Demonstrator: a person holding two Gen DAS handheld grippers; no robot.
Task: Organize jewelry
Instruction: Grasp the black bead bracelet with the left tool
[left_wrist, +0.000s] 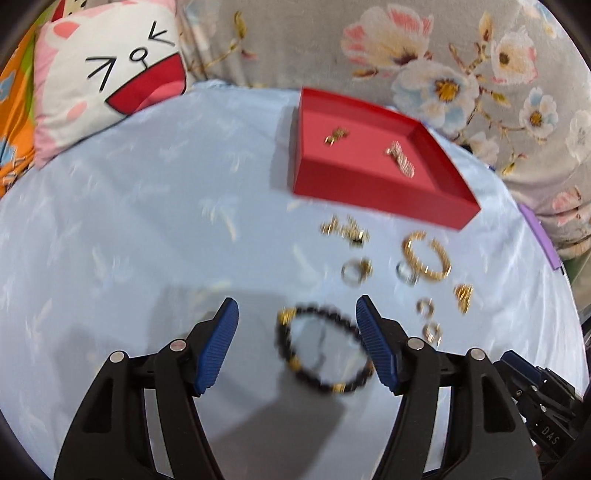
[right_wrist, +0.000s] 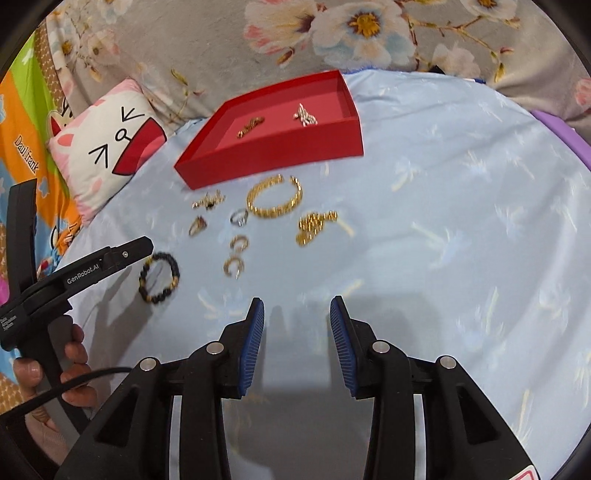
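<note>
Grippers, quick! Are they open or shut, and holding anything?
Left gripper: open, holding nothing, around the black bead bracelet.
Right gripper: open, holding nothing.

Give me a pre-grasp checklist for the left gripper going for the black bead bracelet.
1. Left gripper open: ok.
2. Black bead bracelet between the fingers: ok in the left wrist view, though off-centre toward one finger.
3. Bracelet apart from the nearby rings: ok.
4. Red tray has free floor space: ok, two pieces inside.
5. Right gripper open and holding nothing: ok.
6. Height above the blue cloth: cannot tell.
</note>
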